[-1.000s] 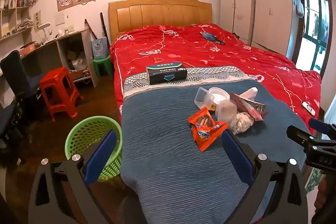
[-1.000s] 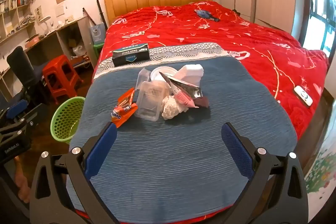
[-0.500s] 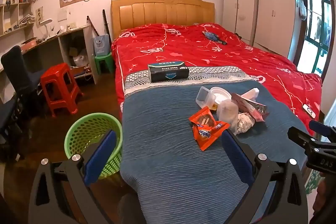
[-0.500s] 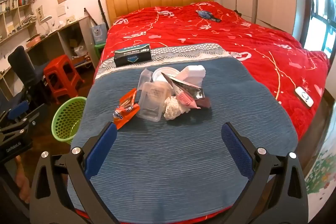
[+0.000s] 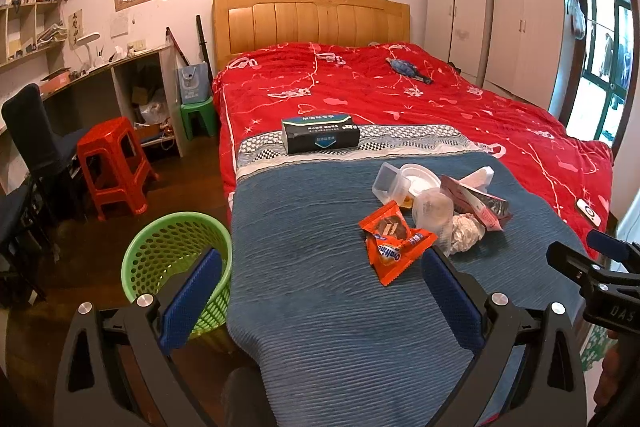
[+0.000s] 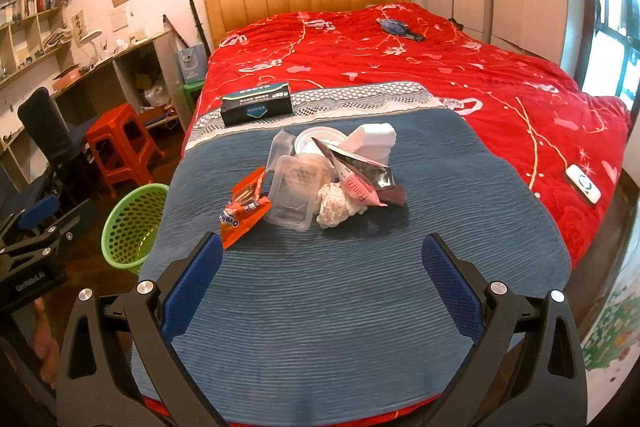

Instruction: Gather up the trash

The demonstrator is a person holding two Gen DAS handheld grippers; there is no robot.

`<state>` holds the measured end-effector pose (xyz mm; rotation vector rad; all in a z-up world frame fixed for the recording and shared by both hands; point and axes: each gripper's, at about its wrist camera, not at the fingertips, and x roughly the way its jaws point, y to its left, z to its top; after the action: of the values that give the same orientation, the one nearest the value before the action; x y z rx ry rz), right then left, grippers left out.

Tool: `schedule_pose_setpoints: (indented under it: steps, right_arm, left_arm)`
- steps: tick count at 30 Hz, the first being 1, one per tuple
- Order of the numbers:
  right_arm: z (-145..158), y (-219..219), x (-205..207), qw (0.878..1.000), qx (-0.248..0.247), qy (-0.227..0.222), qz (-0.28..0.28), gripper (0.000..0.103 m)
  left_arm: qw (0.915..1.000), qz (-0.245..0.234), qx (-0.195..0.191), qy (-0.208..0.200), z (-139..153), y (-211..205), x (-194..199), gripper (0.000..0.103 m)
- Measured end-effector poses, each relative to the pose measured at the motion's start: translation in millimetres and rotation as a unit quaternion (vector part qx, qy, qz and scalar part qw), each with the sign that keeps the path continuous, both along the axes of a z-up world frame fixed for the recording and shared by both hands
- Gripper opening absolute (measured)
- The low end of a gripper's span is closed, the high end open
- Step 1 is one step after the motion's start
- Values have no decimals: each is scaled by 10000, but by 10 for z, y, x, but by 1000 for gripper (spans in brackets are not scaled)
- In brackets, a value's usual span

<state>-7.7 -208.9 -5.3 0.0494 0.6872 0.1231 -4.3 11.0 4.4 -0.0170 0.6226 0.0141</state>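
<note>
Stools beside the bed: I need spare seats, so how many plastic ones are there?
2. A red stool stands on the floor by the desk; a smaller green stool sits next to the headboard. More could be hidden under the desk.

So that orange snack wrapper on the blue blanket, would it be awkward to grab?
Probably floppy: the orange snack wrapper lies flat and creased, so it would likely bend between the fingers. It looks torn open and thin, so likely very light. Its glossy film may be slippery, and pushing it across the soft blue blanket might just crumple it.
</note>
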Motion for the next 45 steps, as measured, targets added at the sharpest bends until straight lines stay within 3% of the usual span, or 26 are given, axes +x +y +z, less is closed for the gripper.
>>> schedule_pose_setpoints:
  steps: [30, 45]
  right_arm:
    - [-104, -23, 93, 9999, -8, 131, 63, 98]
    - [-107, -136, 359, 9997, 31, 209, 144, 98]
  left_arm:
    - [9999, 0, -44, 142, -103, -71, 126, 97]
    - [9994, 56, -109, 317, -194, -14, 304, 97]
